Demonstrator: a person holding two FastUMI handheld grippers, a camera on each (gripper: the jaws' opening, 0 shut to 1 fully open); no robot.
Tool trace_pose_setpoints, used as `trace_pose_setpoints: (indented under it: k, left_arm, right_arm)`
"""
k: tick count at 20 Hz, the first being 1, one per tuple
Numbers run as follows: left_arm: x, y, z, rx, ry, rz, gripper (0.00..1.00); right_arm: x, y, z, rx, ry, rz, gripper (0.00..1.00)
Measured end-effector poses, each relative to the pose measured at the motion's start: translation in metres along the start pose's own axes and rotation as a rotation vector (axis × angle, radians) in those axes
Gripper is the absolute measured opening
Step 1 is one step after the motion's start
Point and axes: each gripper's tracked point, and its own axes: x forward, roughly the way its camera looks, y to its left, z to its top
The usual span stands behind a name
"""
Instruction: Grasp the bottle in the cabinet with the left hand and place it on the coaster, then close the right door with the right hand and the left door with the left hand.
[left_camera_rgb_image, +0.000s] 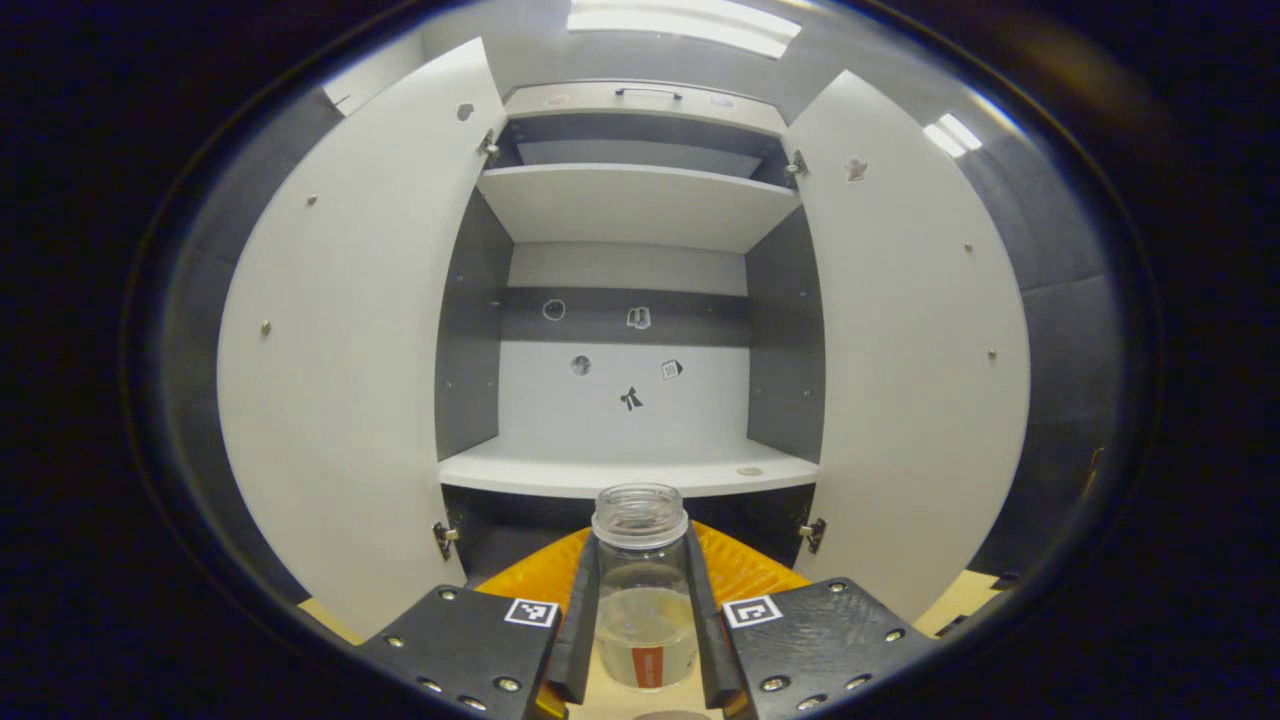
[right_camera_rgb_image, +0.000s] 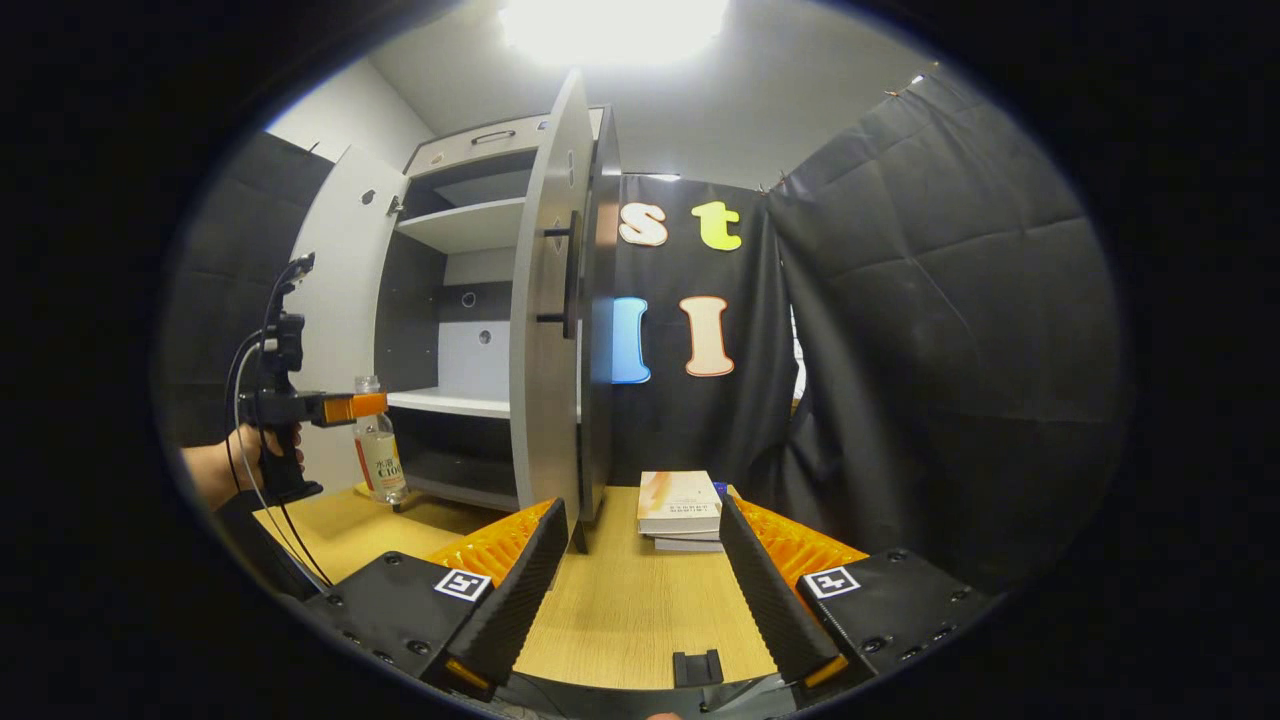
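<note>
A clear capless bottle (left_camera_rgb_image: 641, 590) with pale liquid stands upright between the fingers of my left gripper (left_camera_rgb_image: 641, 615), which is shut on it in front of the open cabinet. In the right gripper view the same bottle (right_camera_rgb_image: 378, 452) hangs just above the wooden table (right_camera_rgb_image: 620, 600), held by the left gripper (right_camera_rgb_image: 362, 406) with a hand behind it. Both white doors stand wide open: the left door (left_camera_rgb_image: 350, 340) and the right door (left_camera_rgb_image: 900, 340). The right door (right_camera_rgb_image: 545, 340) shows edge-on just ahead of my right gripper (right_camera_rgb_image: 640, 590), which is open with nothing between its fingers.
The cabinet's lower shelf (left_camera_rgb_image: 620, 470) is bare, with an upper shelf (left_camera_rgb_image: 630, 200) above it. A stack of books (right_camera_rgb_image: 680, 510) lies on the table ahead of the right gripper, beside the black cloth wall.
</note>
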Motion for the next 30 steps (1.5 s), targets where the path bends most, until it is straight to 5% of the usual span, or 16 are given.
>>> trace_pose_setpoints:
  k: [22, 30]
  left_arm:
    - [-0.04, -0.015, -0.147, -0.063, 0.126, 0.027, 0.45]
    - [-0.045, -0.019, -0.18, -0.028, 0.159, 0.054, 0.46]
  right_arm:
    - [-0.012, -0.002, -0.029, -0.091, 0.078, 0.018, 0.93]
    - [-0.007, -0.001, -0.036, -0.108, 0.104, 0.035, 0.99]
